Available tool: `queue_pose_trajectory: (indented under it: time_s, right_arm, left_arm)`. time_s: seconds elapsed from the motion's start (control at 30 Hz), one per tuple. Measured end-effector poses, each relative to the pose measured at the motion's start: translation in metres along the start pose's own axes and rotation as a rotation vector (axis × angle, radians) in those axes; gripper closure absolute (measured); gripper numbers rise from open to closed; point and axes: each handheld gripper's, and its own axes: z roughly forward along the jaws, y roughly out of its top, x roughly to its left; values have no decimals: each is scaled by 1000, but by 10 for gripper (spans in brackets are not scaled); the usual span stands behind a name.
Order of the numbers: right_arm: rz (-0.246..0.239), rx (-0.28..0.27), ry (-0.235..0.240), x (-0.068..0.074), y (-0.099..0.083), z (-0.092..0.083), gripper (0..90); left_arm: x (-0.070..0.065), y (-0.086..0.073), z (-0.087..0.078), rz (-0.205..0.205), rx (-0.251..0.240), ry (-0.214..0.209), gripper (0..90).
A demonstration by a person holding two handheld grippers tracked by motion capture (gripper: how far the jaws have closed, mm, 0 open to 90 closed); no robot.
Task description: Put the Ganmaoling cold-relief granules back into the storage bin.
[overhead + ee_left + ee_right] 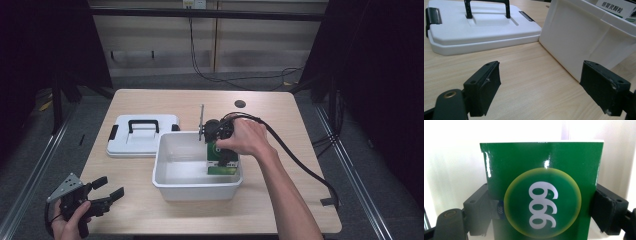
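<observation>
My right claw (223, 152) was clamped across the two narrow sides of the glossy green cardboard box with a white "999" roundel (541, 202), holding it upright inside the open white rectangular plastic bin (165, 177), at the bin's right end and close to its right wall. In the right gripper view the two black jaws pressed squarely on opposite edges of the carton, near its lower half. I judged the carton to be light, thin-walled and hollow: stiff enough along its folded edges, but liable to dent if squeezed on a broad face. Its lacquered surface looked slippery, so grip was best taken on the edges, low and level, with moderate force. My left claw (102, 192) was released, jaws spread wide, resting idle above the front left corner of the pale wood-grain bench (270, 107). The flat white plastic lid with a black handle (142, 132) lay on the bench just beside the bin's left rear corner.
</observation>
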Motion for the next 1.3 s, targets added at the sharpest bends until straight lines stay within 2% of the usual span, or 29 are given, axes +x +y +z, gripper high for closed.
queue_pose_trajectory:
  time_s: [0.13,0.33,0.67,0.8,0.93,0.97,1.13,1.3]
  right_arm:
    - [-5,16,-16,1,2,4,158]
    - [-12,15,-2,-1,0,21,157]
    - [-15,25,0,-2,1,38,156]
    - [-6,25,-11,-1,0,42,154]
    - [-17,31,-20,-1,1,46,151]
    - [-5,33,-12,-1,1,47,150]
    - [-14,52,-8,-1,3,55,150]
    - [-16,44,-1,-2,3,58,149]
  left_arm:
    - [0,0,-1,-5,-3,1,161]
    - [0,0,0,-1,-1,3,160]
    - [0,0,0,2,2,-1,161]
    - [0,0,0,4,2,-1,160]
    - [0,0,0,3,2,2,160]
    - [0,0,0,3,1,2,161]
    - [0,0,-1,-1,-2,2,161]
    - [0,0,0,4,0,0,161]
